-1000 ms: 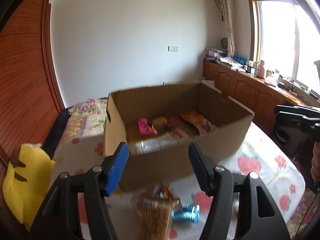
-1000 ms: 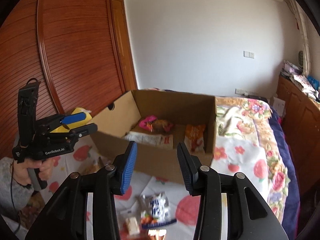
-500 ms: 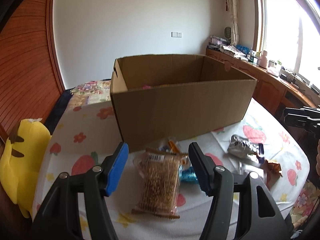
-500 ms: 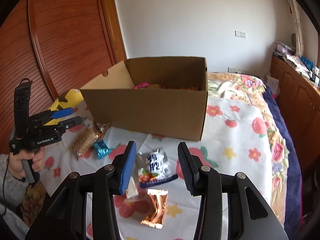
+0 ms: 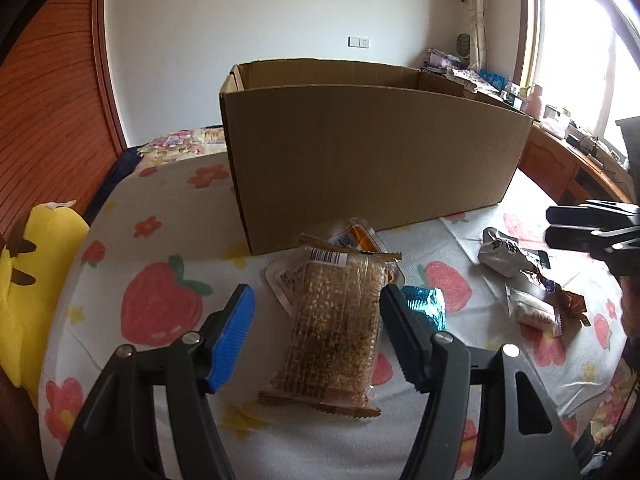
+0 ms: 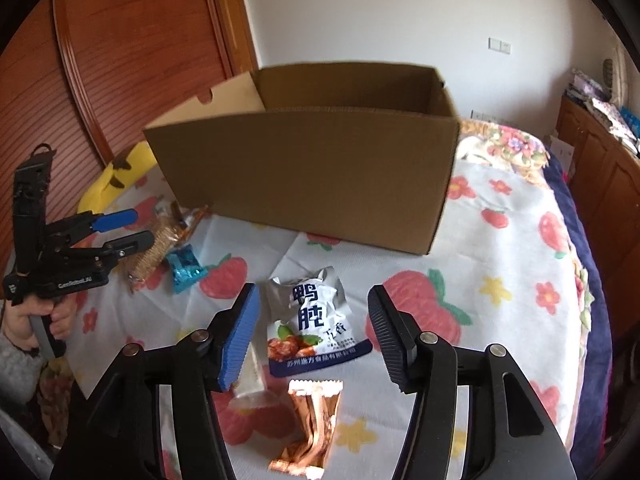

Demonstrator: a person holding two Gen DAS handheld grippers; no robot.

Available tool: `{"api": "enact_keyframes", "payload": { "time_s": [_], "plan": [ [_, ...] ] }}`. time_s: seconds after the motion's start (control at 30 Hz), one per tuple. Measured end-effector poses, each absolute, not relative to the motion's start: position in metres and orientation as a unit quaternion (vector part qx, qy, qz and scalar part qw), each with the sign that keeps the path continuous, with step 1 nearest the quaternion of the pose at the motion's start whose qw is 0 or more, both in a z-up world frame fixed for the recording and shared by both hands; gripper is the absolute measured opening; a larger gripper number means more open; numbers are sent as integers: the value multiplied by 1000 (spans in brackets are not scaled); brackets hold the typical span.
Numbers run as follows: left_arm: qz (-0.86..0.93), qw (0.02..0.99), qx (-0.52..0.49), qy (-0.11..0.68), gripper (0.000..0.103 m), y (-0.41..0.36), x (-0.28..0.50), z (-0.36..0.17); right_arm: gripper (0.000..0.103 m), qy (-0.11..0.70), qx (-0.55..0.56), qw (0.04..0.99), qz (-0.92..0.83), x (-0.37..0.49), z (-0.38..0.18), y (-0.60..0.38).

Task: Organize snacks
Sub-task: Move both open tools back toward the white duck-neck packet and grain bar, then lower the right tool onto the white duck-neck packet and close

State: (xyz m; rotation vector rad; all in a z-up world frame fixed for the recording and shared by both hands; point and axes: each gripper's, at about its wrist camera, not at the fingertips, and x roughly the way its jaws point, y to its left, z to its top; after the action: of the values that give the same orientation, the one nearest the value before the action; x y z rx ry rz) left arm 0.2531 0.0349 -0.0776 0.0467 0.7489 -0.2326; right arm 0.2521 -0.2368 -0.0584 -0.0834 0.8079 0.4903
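Observation:
A brown cardboard box (image 5: 372, 156) stands on the strawberry-print tablecloth (image 5: 160, 304); it also shows in the right wrist view (image 6: 312, 176). My left gripper (image 5: 316, 336) is open, its fingers on either side of a clear pack of grain bars (image 5: 340, 320). A teal wrapper (image 5: 426, 306) and an orange packet (image 5: 356, 236) lie beside the pack. My right gripper (image 6: 312, 336) is open above a silver and blue snack pouch (image 6: 314, 320). A copper wrapper (image 6: 310, 424) and a pale bar (image 6: 252, 376) lie near it.
A yellow plush toy (image 5: 28, 276) lies at the table's left edge. Wooden cabinets (image 5: 560, 160) under a window (image 5: 576, 40) stand at the right, and a wooden door (image 6: 132, 52) at the left. A floral bed (image 6: 508, 144) lies behind the box.
Both grippers have dropped from above the box down towards the table. The box's inside is now hidden, and the snacks lie between the open fingers.

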Motion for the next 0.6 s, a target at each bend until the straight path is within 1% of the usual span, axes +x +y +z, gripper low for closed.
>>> {"api": "enact_keyframes", "payload": {
  "time_s": [0.23, 0.57, 0.6],
  "plan": [
    [-121, 920, 17, 372, 68, 36, 256, -79, 60, 422, -69, 868, 251, 272, -80, -219],
    [-125, 916, 23, 379, 69, 34, 260, -81, 61, 441, -96, 856, 250, 280, -99, -208],
    [-125, 916, 23, 380, 69, 34, 260, -82, 63, 442, -100, 856, 250, 280, -101, -207]
  ]
}}
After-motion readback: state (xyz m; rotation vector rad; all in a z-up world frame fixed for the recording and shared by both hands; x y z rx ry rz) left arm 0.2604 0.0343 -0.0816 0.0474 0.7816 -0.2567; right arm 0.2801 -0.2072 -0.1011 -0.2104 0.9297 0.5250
